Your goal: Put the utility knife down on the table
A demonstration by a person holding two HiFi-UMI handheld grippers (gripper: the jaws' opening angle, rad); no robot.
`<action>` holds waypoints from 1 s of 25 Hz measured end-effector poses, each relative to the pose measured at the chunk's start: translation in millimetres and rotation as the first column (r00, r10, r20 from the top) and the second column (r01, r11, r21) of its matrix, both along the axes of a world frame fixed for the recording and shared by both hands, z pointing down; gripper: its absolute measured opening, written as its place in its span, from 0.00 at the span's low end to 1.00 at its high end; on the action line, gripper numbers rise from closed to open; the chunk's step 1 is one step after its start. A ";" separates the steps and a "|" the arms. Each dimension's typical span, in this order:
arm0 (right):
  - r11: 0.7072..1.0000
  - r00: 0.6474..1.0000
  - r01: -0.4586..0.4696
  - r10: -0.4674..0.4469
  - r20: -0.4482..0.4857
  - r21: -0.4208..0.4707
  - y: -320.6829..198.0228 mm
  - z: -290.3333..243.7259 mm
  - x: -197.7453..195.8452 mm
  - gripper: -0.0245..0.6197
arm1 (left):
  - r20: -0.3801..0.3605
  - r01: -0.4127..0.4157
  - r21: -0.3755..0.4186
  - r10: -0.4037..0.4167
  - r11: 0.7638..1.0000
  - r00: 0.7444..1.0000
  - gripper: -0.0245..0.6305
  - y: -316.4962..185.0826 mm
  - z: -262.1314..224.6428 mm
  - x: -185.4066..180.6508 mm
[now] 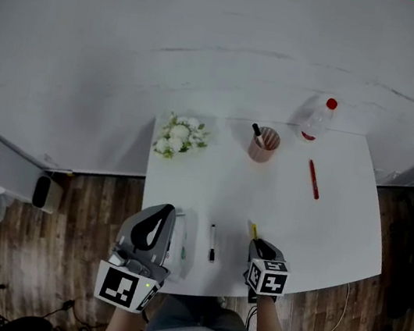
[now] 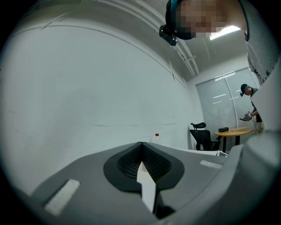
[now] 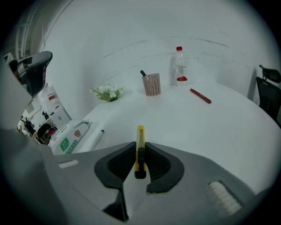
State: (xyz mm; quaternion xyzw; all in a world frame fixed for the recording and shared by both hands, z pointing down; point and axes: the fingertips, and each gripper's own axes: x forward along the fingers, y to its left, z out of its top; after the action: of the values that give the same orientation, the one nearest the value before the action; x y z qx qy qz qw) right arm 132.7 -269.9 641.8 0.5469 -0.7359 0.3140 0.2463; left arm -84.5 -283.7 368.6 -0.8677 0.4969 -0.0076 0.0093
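Observation:
A yellow utility knife [image 3: 140,149] is clamped between the jaws of my right gripper [image 3: 140,151], its tip sticking forward over the white table [image 3: 184,118]. In the head view the same knife [image 1: 253,230] pokes out ahead of the right gripper [image 1: 259,249] near the table's front edge. My left gripper [image 1: 155,227] is at the table's front left corner, tilted upward; its jaws [image 2: 141,160] are pressed together with nothing between them and point at the wall.
On the table lie a black marker [image 1: 211,242], a red pen [image 1: 313,179], a pink pen cup [image 1: 264,144], a water bottle [image 1: 316,117], white flowers [image 1: 179,136] and a wipes packet [image 1: 181,243]. Wooden floor surrounds the table.

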 end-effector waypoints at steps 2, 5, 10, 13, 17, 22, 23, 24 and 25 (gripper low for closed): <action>1.000 1.000 -0.001 0.001 -0.009 -0.010 -0.9 4.0 0.6 0.14 | -0.001 0.008 -0.004 -0.008 1.000 1.000 0.05 -1.6 0.4 -3.2; 1.000 1.000 -0.001 0.001 -0.020 -0.022 -1.7 7.4 0.1 0.14 | -0.003 0.016 -0.005 -0.016 1.000 1.000 0.05 -3.2 0.6 -7.2; 1.000 0.999 -0.003 0.002 -0.034 -0.030 -3.5 9.8 0.7 0.14 | 0.001 0.018 -0.014 -0.018 1.000 1.000 0.05 -3.4 3.4 -8.7; 1.000 0.999 0.000 -0.001 -0.043 -0.030 -3.7 10.5 -0.1 0.14 | 0.001 0.018 -0.014 -0.018 1.000 1.000 0.05 -3.7 3.9 -10.0; 0.999 0.998 0.009 -0.011 -0.061 -0.033 -4.1 10.7 -0.3 0.14 | 0.000 0.018 -0.017 -0.018 1.000 1.000 0.05 -3.8 4.8 -9.6; 0.999 0.997 0.017 -0.019 -0.073 -0.035 -3.3 11.5 -1.4 0.14 | 0.002 0.013 -0.019 -0.013 1.000 1.000 0.05 -1.5 5.4 -9.1; 0.999 0.997 0.018 -0.021 -0.076 -0.035 -3.2 11.2 -1.6 0.14 | 0.002 0.013 -0.019 -0.013 1.000 1.000 0.05 -1.0 5.1 -9.2; 0.999 0.997 0.021 -0.023 -0.079 -0.035 -3.3 10.9 -1.8 0.14 | 0.002 0.013 -0.019 -0.013 1.000 1.000 0.05 -0.6 4.8 -9.3; 0.999 0.996 0.024 -0.026 -0.081 -0.034 -3.5 10.7 -2.2 0.15 | 0.002 0.013 -0.019 -0.013 1.000 1.000 0.05 -0.3 4.6 -9.2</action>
State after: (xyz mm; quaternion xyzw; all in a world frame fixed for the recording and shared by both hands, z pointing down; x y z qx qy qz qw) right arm 130.5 -273.4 652.4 0.5458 -0.7267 0.3006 0.2891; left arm -93.7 -284.0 373.2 -0.8646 0.5023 -0.0133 0.0017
